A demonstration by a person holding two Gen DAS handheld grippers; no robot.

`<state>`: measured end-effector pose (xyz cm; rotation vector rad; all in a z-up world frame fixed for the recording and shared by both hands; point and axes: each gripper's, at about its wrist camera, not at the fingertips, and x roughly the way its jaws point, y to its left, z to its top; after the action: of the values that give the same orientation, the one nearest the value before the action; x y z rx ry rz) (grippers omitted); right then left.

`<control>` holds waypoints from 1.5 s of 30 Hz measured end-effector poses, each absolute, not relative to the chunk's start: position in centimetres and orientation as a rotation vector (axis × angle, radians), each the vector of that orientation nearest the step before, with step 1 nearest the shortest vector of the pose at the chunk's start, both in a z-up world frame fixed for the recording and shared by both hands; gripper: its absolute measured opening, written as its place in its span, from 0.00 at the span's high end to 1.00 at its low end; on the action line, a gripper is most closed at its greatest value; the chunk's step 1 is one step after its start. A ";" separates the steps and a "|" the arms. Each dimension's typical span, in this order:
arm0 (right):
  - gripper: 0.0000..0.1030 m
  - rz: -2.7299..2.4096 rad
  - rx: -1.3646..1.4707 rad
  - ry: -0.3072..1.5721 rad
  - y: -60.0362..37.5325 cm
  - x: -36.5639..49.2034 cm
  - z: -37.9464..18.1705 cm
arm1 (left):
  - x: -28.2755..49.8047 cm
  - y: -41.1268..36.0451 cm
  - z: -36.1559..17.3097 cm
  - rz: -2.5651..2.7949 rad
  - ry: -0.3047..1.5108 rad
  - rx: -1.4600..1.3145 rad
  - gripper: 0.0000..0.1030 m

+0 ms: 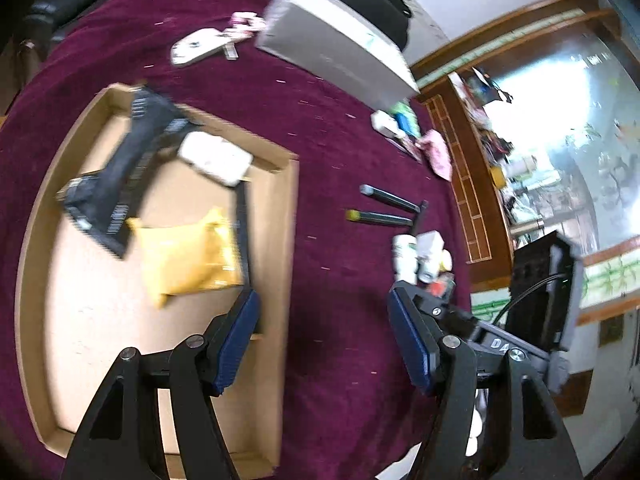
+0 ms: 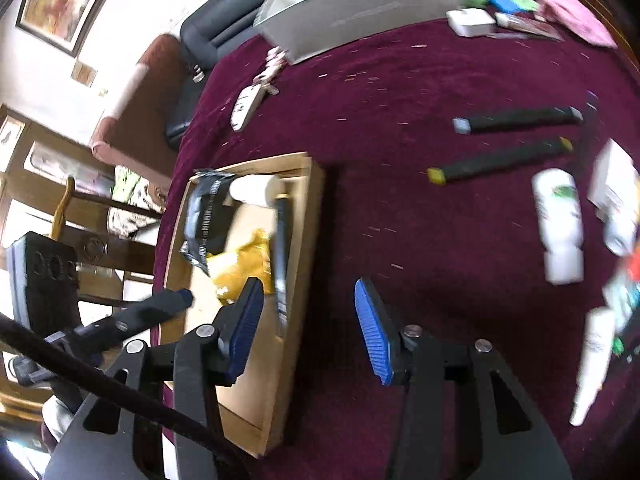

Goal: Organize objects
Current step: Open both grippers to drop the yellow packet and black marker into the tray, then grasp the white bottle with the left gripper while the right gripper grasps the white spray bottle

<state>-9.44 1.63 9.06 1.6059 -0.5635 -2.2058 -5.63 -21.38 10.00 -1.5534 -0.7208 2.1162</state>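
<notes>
Both tools empty, jaws apart. Right tool (image 2: pixel 310 324) sits nearer the yellow-tipped marker (image 2: pixel 500 162), lying crosswise ahead-right on the surface (image 2: pixel 400 80); cardboard tray (image 2: pixel 308 208) to its left.

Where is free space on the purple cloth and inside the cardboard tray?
Purple cloth is bare between cardboard tray and the two markers. The tray's near half is bare. Crowded: the tray's far half around the yellow pouch, and the bottles.

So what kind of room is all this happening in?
Most likely a home living room: a dark leather sofa behind the table with the maroon velvety cloth, a framed painting on the wall, and a carved wooden chair.
</notes>
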 end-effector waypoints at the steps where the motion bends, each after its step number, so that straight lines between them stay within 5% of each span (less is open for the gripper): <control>1: 0.54 -2.215 1.606 -0.586 2.9 -9.1 8.9 | -5.6 -20.6 10.2 2.109 -0.711 -1.549 0.41; 22: 0.49 -2.330 1.643 -0.913 23.9 -3.0 6.4 | -10.0 -0.2 5.3 2.067 -0.438 -1.717 0.41; 34: 0.49 -2.323 1.681 -0.917 27.9 -2.1 5.1 | -12.1 6.9 2.0 2.288 0.054 -1.694 0.41; 40: 0.49 -2.328 1.675 -0.936 29.2 -2.2 4.9 | -11.7 7.6 1.9 2.333 0.126 -1.650 0.41; 42: 0.49 -2.327 1.679 -0.939 29.3 -2.3 4.8 | -11.4 7.8 2.0 2.354 0.168 -1.620 0.52; 43: 0.49 -2.322 1.684 -0.944 29.3 -2.3 4.7 | -11.2 7.8 2.0 2.355 0.187 -1.604 0.67; 45: 0.49 -2.315 1.693 -0.949 29.3 -2.3 4.4 | -10.8 7.5 2.2 2.335 0.179 -1.594 0.72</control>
<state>-2.30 29.29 4.43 1.6932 -0.9493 -2.3148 -10.81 7.46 2.18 -1.5944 0.1792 2.3350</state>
